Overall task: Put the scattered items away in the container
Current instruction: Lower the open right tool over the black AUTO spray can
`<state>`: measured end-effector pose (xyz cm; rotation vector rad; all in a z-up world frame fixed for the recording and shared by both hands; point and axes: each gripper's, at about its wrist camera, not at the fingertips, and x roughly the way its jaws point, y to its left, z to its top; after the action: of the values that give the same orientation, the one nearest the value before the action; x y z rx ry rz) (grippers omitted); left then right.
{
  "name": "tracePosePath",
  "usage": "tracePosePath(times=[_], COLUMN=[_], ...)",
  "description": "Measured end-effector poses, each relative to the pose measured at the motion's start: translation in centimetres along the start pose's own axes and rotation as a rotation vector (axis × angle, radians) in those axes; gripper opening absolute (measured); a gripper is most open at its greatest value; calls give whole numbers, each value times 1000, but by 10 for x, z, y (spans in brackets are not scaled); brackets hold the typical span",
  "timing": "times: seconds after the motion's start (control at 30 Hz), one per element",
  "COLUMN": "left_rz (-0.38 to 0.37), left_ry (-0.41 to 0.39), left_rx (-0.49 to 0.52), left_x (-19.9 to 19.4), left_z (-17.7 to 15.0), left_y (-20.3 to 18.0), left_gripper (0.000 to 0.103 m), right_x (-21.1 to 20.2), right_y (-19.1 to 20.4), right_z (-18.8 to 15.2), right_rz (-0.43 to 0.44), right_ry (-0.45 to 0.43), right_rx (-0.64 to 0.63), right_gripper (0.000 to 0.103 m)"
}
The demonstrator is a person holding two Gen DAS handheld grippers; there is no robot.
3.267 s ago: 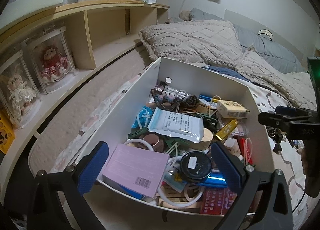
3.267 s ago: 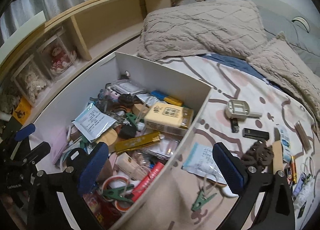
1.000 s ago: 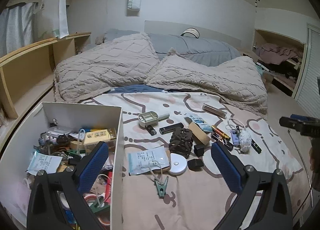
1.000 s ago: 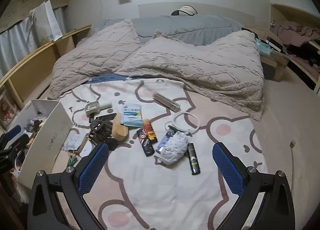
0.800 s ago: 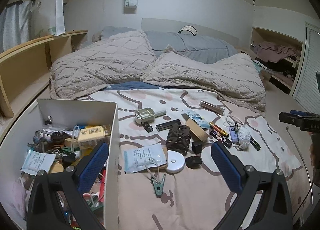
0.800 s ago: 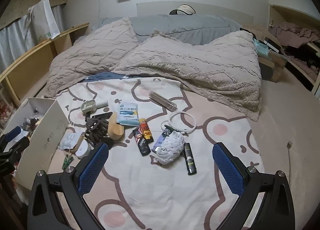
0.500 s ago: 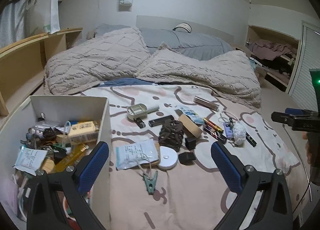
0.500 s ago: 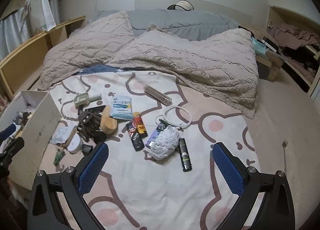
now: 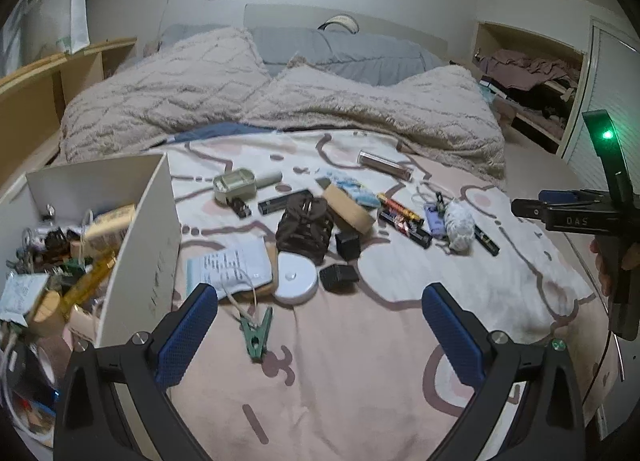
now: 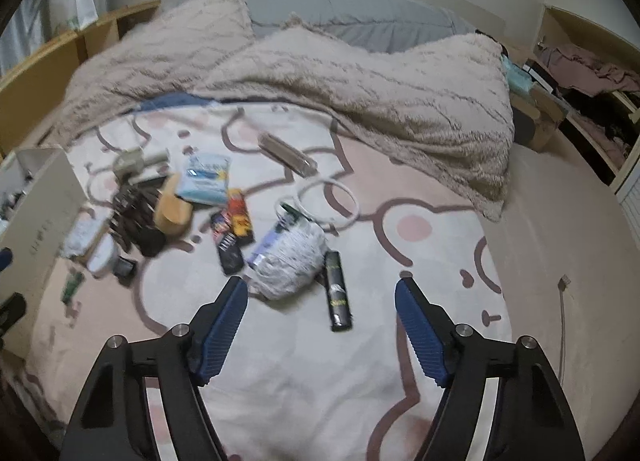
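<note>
Left claw (image 9: 320, 325): I see it wide open, empty.
Right claw (image 10: 320, 321): just narrowing, nothing between.
Box (image 9: 148, 229): nine o'clock.
Peg (image 9: 255, 331): twelve o'clock of left claw.

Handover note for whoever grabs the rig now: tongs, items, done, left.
Left tongs: open, empty, over the bed near the green clothespin.
Right tongs: open, empty, jaws have just been closing, nothing between them; black tube and white yarn bundle lie just ahead.
White box: already holds many items.
Left: everything scattered on the bedsheet.
</note>
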<state>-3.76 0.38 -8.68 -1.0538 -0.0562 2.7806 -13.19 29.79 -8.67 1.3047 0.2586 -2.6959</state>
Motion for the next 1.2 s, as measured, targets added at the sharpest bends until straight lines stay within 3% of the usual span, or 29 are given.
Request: tracePosePath(times=[0.17,0.23,0.27,0.53,0.63,0.77,0.93,1.07,1.2], left_rz=[8,11,14,41,43,52,49,47,41], left_ry=[47,59,63,136,158,183,198,211,231], left_rx=[-14,-5,1,-35,-57,-71,-105,-124,-145], left_x=[17,23,26,50,57,62,65,69,75], left_z=[-12,-16,-17,-30,-33,-36,-38,-39,-43], left_y=[5,3,2,8,13,15,22,25,28], left_gripper=[103,103,103,103,103,103,103,103,103], right_x=[25,34,38,61,75,91,93,91,86], right_y=[-7,-8,-8,-7,-3,-1,1,8,17], right_z=[-12,-17,-19,-22,-20,-20,-19,-23,-27], right_rz=[-31,-38,-42,-88,-88,-94,-76,-52,-58], right_ry=[75,108,115,136,160,200,196,188,173], right_rx=[11,10,9,-24,-45,-47,-54,-73,-130], right_gripper=[76,67,63,61,53,51,40,21,21])
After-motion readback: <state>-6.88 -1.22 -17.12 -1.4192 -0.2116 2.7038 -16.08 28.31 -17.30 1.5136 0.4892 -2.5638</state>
